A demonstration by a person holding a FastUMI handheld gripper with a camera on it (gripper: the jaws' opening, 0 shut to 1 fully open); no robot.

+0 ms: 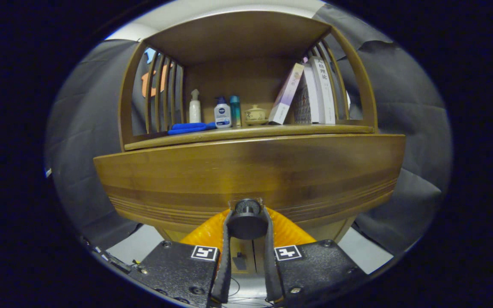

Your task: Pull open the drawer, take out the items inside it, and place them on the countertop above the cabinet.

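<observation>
The wooden drawer front (246, 171) spans the cabinet just ahead of me. Its dark round knob (246, 226) sits between my fingers (228, 233), and both press on its sides, so my gripper (246, 216) is shut on the knob. Above the drawer front runs the countertop (298, 129), the floor of an open shelf niche. The drawer's inside is hidden behind its front panel, and I cannot tell how far it stands out.
On the countertop stand a white spray bottle (194, 107), a white-and-blue bottle (222, 113), a teal bottle (235, 110), a small lidded ceramic cup (255, 114) and leaning books (313, 92). A blue cloth (188, 127) lies at its front left. Slatted wooden sides (161, 96) flank the niche.
</observation>
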